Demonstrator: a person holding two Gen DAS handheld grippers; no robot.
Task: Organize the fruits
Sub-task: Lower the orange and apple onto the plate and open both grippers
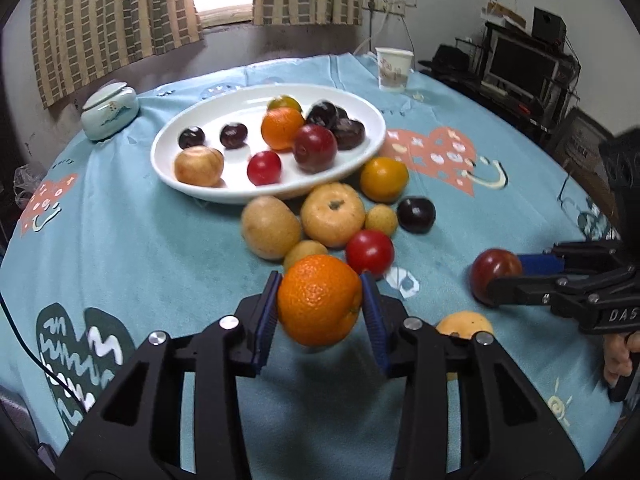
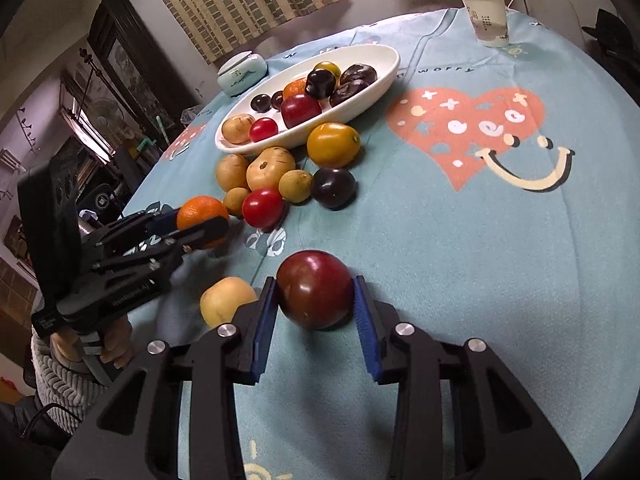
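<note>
My left gripper point(image 1: 320, 304) is shut on an orange point(image 1: 319, 305), which hangs just above the blue cloth; the same orange point(image 2: 201, 213) shows in the right wrist view at the left. My right gripper point(image 2: 315, 300) is shut on a dark red plum point(image 2: 315, 295) that rests on the cloth, its blue pads point(image 2: 362, 312) against both sides. That plum point(image 1: 495, 274) sits at the right edge of the left wrist view. A white oval plate point(image 1: 224, 196) farther back holds several fruits. A cluster of loose fruits point(image 1: 333, 214) lies in front of the plate.
A pale yellow fruit point(image 2: 226, 300) lies on the cloth between the two grippers. A paper cup point(image 1: 393, 68) stands at the far edge and a lidded ceramic jar point(image 1: 110, 111) at the far left. A hand point(image 2: 116, 344) holds the left gripper's handle.
</note>
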